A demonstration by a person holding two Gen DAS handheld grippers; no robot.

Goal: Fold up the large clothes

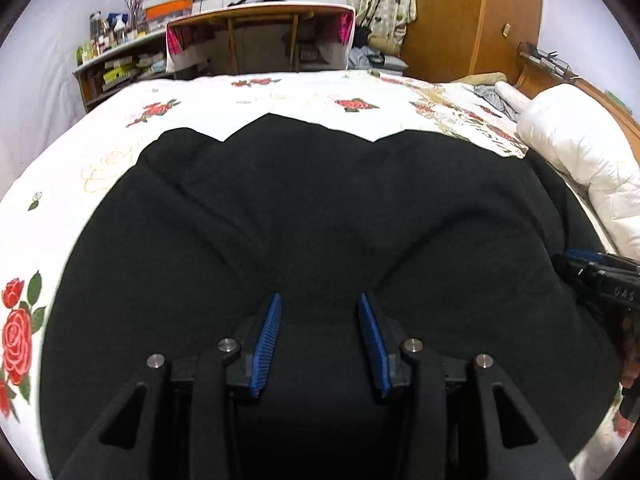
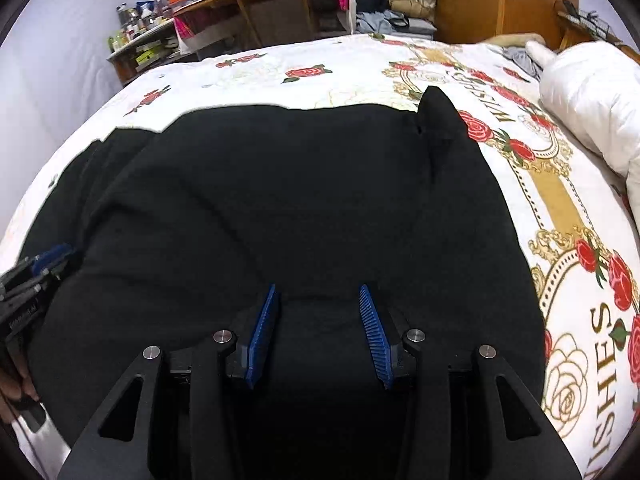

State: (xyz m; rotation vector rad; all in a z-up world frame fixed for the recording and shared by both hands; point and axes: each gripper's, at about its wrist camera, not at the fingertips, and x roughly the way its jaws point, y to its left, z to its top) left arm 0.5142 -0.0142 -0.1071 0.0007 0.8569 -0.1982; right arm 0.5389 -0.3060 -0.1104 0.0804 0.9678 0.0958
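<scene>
Black garment lies spread on the bed, over a white bedspread with red roses; it fills most of both views, rumpled, with soft folds running across it. Far edge uneven, with a pointed corner sticking up at the far right in the right wrist view.

Left gripper: jaws partly apart, blue ribbed pads angled outward, nothing pinched between them, only the dark cloth seen below. Contact with the cloth cannot be told.

Right gripper: jaws partly apart too, empty, over the near part of the garment. Same, contact unclear.

Each gripper shows at the edge of the other's view: right one at the right edge of the left view, left one at the left edge of the right view, so they sit side by side over the near side of the garment.

White quilt bunched at the right side of the bed, apart from the garment. Wooden desk and cluttered shelf beyond the bed.
</scene>
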